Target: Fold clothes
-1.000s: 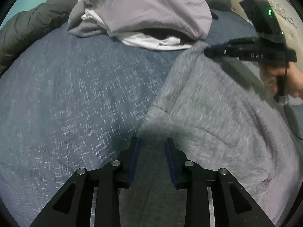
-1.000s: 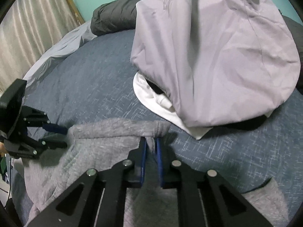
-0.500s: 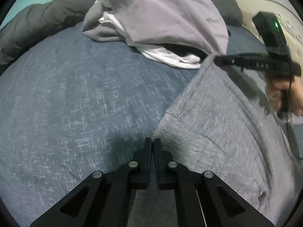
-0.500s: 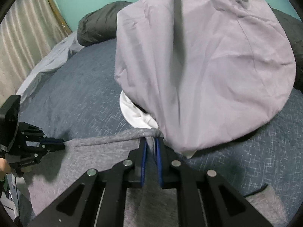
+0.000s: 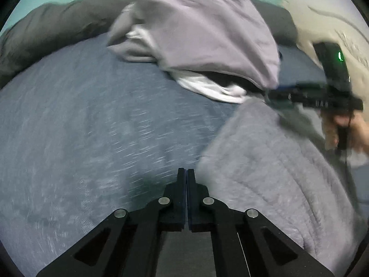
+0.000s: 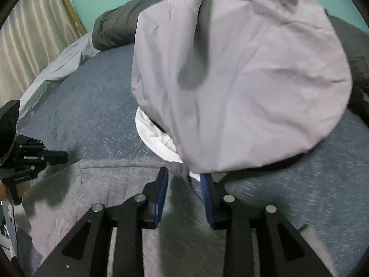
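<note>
A grey knit garment (image 5: 265, 173) lies spread on the blue bedspread (image 5: 92, 127). My left gripper (image 5: 186, 173) is shut, its tips just left of the garment's near corner, and no cloth shows between the pads. From the right wrist view the left gripper (image 6: 65, 157) ends a little short of the garment's corner (image 6: 80, 164). My right gripper (image 6: 184, 173) has its jaws opening over the garment's (image 6: 110, 184) far edge; the cloth lies between the blue pads, which do not press it. In the left wrist view the right gripper (image 5: 271, 94) hovers at that edge.
A pile of clothes sits right behind the garment: a lilac one (image 6: 242, 80) draped over a white one (image 6: 156, 138). A dark grey duvet (image 5: 57, 27) lines the back of the bed. A curtain (image 6: 27, 34) hangs at the left. A hand (image 5: 346, 127) holds the right gripper.
The left jaws went from open over the garment's corner to shut beside it. The right jaws, shut on the garment's edge before, have parted. The garment's edge now lies flatter.
</note>
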{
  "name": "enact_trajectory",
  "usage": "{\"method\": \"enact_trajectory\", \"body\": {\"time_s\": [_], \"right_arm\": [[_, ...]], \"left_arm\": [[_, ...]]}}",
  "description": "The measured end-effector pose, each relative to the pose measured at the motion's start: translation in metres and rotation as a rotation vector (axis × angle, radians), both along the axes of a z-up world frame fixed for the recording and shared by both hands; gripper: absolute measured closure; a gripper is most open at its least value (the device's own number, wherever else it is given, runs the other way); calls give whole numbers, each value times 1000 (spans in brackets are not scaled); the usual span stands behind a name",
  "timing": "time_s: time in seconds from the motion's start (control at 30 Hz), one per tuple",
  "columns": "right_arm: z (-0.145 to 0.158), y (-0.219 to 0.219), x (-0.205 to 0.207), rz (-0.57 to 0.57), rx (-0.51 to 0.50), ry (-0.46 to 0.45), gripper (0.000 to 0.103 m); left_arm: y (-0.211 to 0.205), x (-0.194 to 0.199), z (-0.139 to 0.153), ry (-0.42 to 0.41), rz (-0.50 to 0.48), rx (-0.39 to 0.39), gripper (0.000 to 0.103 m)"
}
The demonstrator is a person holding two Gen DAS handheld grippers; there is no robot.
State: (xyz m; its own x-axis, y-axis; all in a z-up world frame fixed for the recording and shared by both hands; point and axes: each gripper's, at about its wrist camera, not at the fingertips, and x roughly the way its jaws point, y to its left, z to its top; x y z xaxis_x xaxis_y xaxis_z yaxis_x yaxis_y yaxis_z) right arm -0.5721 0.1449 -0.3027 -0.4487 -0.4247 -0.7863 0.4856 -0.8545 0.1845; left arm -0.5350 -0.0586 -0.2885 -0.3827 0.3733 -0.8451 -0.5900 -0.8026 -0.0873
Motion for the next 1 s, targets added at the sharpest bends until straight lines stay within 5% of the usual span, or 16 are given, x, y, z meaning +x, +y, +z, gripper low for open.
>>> {"method": "enact_trajectory", "body": {"time_s": [0.17,0.3,0.37,0.43,0.6,0.8,0.87,1.0], "right_arm": [[-9,2,5,25,-13,-27,72],[-25,-12,5,31,32,-33,73],[-32,-16,3,18,46,-40,92],[-34,-21,2,9,56,-18,98],[-26,-36,-5,5,75,25,98],[-9,4,-2,40,34,-32,84],[7,39,3,15,19,-12,72],[20,101,10,-69,115,-4,68]], "left_arm": [[21,-5,-15,-66,-18,18,88],[22,-8,-21,-90,-11,28,90],[20,-10,-21,-87,0,23,100],[19,-10,-19,-67,6,15,100],[13,-16,-16,-40,46,-8,101],[19,-16,-20,-56,43,-31,101],[21,-17,-20,-57,48,-29,100],[20,-15,-16,-53,55,-27,99]]}}
